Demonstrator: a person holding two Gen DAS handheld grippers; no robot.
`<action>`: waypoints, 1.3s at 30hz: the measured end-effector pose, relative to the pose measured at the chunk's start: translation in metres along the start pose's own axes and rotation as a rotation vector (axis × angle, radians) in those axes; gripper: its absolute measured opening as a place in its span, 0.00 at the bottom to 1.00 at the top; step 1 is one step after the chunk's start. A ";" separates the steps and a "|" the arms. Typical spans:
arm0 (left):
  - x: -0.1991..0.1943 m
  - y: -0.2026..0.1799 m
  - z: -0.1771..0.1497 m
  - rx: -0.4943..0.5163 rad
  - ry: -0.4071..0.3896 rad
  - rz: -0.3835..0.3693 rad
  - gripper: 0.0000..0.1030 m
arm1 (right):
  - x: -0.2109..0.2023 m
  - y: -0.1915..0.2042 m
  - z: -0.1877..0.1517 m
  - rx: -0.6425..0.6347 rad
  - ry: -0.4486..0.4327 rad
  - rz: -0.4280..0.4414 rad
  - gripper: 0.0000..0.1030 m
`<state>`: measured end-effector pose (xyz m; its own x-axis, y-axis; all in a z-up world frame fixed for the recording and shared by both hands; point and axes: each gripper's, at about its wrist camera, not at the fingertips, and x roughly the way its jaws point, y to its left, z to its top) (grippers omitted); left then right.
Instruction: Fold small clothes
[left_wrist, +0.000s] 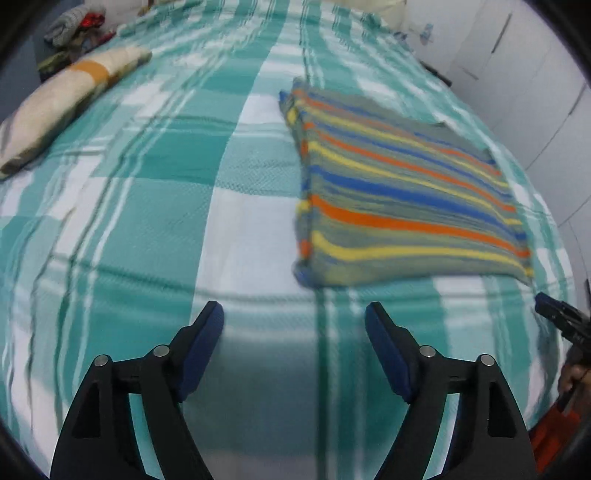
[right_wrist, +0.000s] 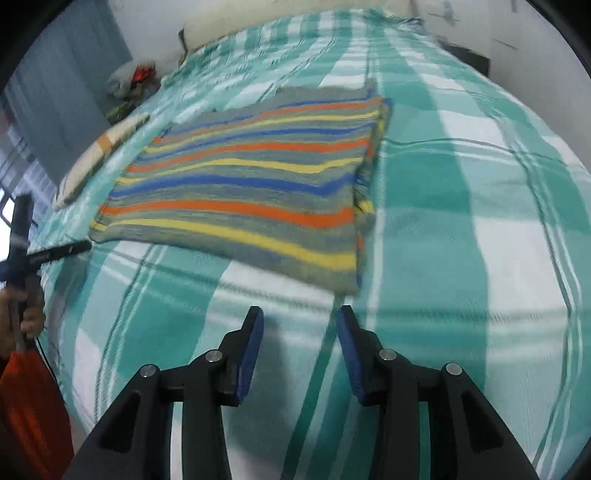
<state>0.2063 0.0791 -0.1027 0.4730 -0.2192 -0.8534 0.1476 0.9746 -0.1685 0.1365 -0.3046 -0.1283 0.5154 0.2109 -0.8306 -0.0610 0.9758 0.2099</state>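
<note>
- Blur softens both views; the heap of clothes (left_wrist: 75, 26) far off, left of the left gripper's jaws, cannot be sorted into items.
- Left gripper (left_wrist: 294, 319): jaws spread wide, nothing between them.
- Right gripper (right_wrist: 300, 321): jaws partly apart, empty.
- Striped cloth (left_wrist: 402, 188), folded flat, lies just ahead of both jaws, touching neither.
- Bed cover (left_wrist: 166, 206), green and white check, fills the surface.
- Pillow (left_wrist: 62, 103) lies ahead-left; white cupboard doors (left_wrist: 524, 74) stand ahead-right.
</note>
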 end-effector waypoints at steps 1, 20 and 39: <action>-0.010 -0.005 -0.007 0.014 -0.030 0.015 0.88 | -0.006 -0.001 -0.006 0.024 -0.017 0.001 0.51; 0.015 -0.027 -0.073 0.077 -0.070 0.141 1.00 | 0.004 0.027 -0.072 -0.020 -0.109 -0.145 0.88; 0.020 -0.031 -0.076 0.098 -0.102 0.159 1.00 | 0.005 0.030 -0.073 -0.048 -0.120 -0.146 0.93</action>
<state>0.1449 0.0480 -0.1522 0.5822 -0.0717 -0.8099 0.1456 0.9892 0.0172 0.0748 -0.2703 -0.1643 0.6202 0.0615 -0.7820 -0.0175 0.9978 0.0646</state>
